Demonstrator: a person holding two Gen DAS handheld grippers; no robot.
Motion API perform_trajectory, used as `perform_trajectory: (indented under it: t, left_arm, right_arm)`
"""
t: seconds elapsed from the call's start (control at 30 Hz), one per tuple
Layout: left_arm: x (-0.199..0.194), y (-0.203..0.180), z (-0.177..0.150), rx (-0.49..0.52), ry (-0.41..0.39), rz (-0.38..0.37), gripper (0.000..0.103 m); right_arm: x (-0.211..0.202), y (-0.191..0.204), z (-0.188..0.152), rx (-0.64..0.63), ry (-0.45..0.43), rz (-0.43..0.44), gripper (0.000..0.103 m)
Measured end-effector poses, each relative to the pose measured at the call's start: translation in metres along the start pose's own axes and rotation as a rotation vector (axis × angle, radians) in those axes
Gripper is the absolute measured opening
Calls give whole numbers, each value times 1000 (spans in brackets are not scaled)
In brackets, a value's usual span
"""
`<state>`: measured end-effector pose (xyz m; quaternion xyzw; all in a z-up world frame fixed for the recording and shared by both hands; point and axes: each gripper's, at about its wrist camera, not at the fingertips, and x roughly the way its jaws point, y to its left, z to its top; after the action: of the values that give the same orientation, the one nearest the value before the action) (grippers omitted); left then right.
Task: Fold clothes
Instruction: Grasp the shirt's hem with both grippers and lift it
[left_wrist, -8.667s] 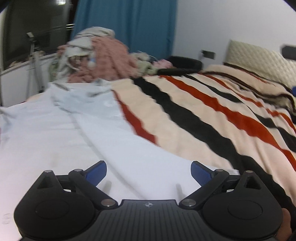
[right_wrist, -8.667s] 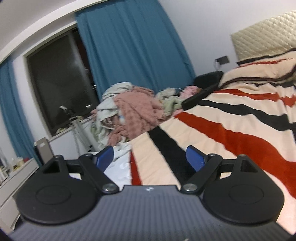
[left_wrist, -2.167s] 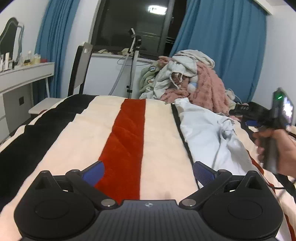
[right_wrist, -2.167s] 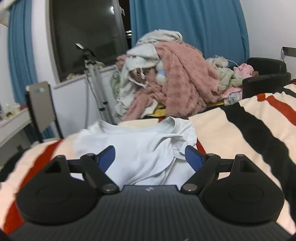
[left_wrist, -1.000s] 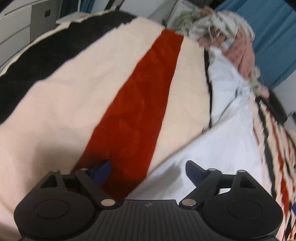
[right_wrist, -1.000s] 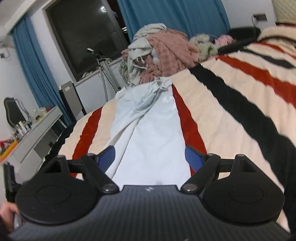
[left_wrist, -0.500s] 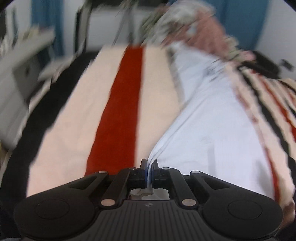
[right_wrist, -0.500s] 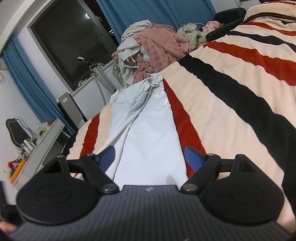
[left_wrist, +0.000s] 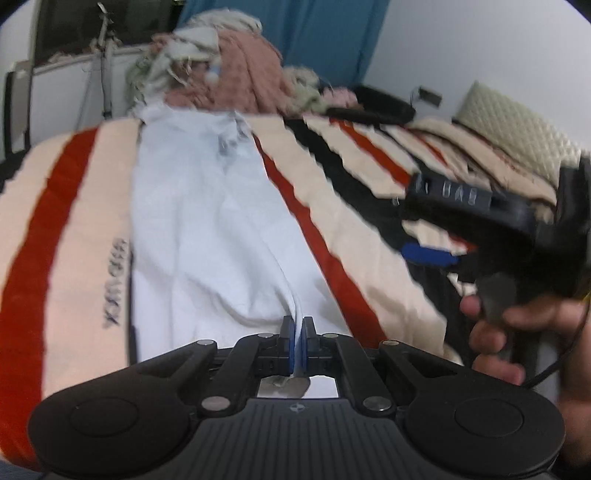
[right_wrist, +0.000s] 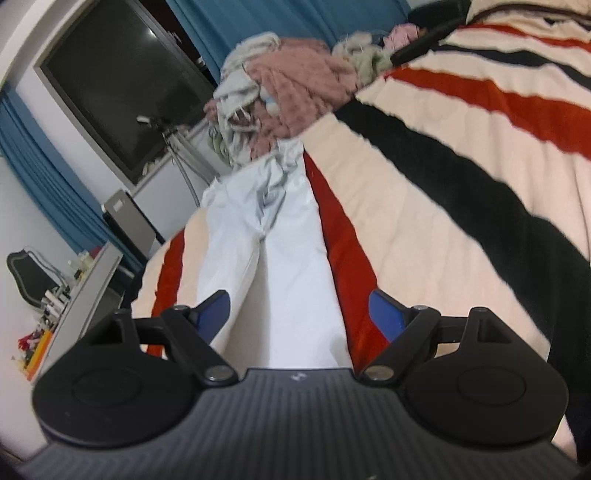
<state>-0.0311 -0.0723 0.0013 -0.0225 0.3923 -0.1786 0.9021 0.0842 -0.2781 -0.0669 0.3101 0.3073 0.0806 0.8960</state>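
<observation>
On a bed under a cream blanket with red and black stripes (left_wrist: 70, 236), our left gripper (left_wrist: 296, 334) has its blue-padded fingers pressed together on the near edge of a pale, white-blue cotton garment (left_wrist: 207, 229) — the cloth rises in a thin ridge straight into the pinch. From that claw the garment runs directly ahead, its long axis pointing away from us toward the heap of pink and grey laundry (left_wrist: 221, 66) at the far end of the bed, where its rumpled top lies. Our right gripper (right_wrist: 299, 314) hangs over the same near end with its fingers spread wide and nothing between them; the garment's edge passes beneath and ahead of its gap. In the left wrist view the right hand (left_wrist: 517, 332) and its tool sit off to the right of the closed claw, apart from the cloth. We judge the left the nearer hand, already holding; the right would need to drop onto the edge just ahead of it.
</observation>
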Motion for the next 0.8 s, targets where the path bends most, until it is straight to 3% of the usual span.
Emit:
perform_trajectory:
  t: [0.07,0.13,0.17,0.2,0.27,0.4,0.5,0.57,0.63,0.7,0.77,0.8]
  left_arm:
    - [6,9,-4,-14,16,-5,7]
    - [12,19,-9,-29,31,-10,19]
    - [15,24,-11,-36,39,-13,38]
    - [18,28,-13,-43,47,-15,64]
    - [21,41,-17,-67,50,-21,82]
    - [8,96,-13,-265,2,-40,87]
    - [17,146,-15,-506,0,-89,87]
    - [33,173,-20,-632,19,-109,85]
    - [47,188,-25,-702,56,-132,83]
    - [61,201,-28,-756,97,-150,73]
    - [66,201,-27,-741,122,-157,69]
    - [67,200,-26,-732,119,-171,62]
  right_arm:
    - [6,-5,-2,27,46,11,84]
    - [14,-14,-5,102,107,38,84]
    - [19,-20,-7,152,143,55,84]
    - [23,-26,-9,203,176,68,84]
    - [28,-33,-13,255,213,63,84]
    - [33,-39,-22,295,254,23,85]
    - [37,-43,-28,325,285,-6,78]
    - [40,-46,-33,345,305,-26,66]
    - [41,-46,-37,349,327,-38,48]
    - [42,-44,-41,343,350,-45,35]
    - [43,-42,-46,338,373,-52,35]
    - [43,-41,-48,335,385,-56,35]
